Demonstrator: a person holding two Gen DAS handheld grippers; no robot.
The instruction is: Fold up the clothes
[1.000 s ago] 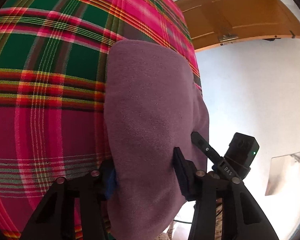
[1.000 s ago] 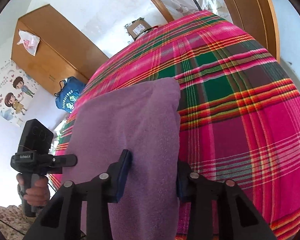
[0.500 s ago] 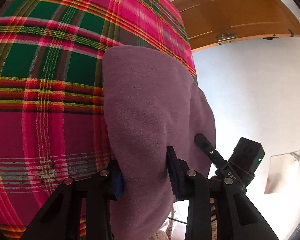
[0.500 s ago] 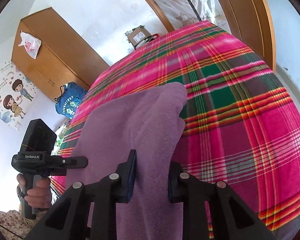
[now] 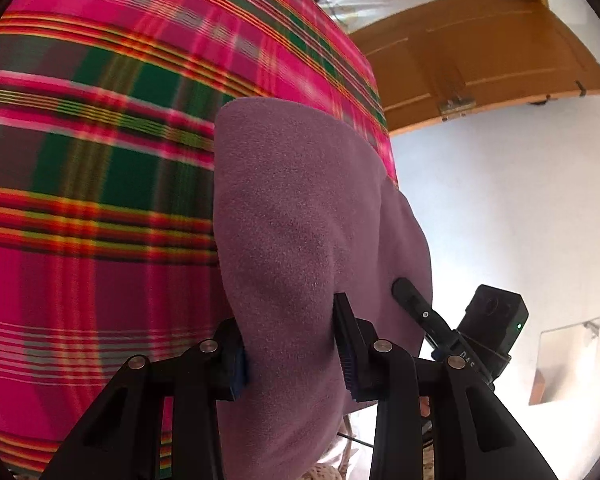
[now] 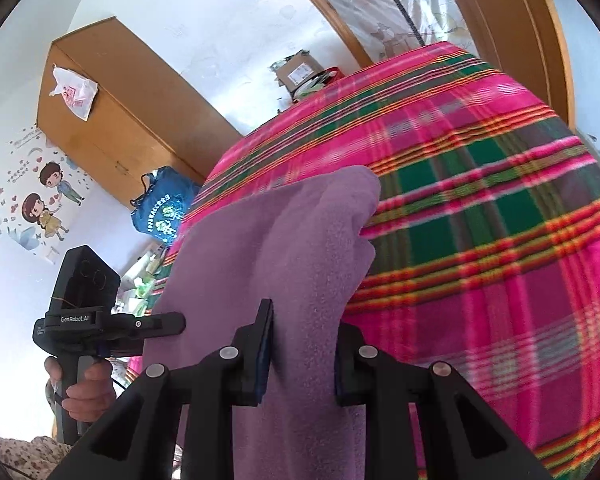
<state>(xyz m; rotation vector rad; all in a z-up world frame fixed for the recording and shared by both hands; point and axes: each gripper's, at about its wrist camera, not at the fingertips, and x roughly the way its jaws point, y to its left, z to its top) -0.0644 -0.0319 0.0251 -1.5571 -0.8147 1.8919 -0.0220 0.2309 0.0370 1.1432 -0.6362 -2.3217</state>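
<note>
Both grippers have closed in on the purple fleece garment (image 5: 300, 216) over the last second, and the views have tipped up, so more of the wardrobe (image 6: 124, 116) and door (image 5: 480, 64) shows. Your left gripper (image 5: 290, 344) has its jaws pinched onto the near edge of the fleece, with cloth bunched between them; your right gripper (image 6: 302, 354) grips the same near edge further along, its jaws likewise drawn in on a thick wad. The garment's far end rests on the plaid bed cover (image 5: 92, 184), while the near part rises off the bed toward you and hangs from the two holds.

Expect the fleece to be light, soft and floppy: it will sag between your grips and drape wherever it is unsupported, but its nap should keep it from slipping. Hold it at the two near corners, taking all the layers at once, and keep the edge taut between the grippers. Which fold this is, I cannot tell from these views.
</note>
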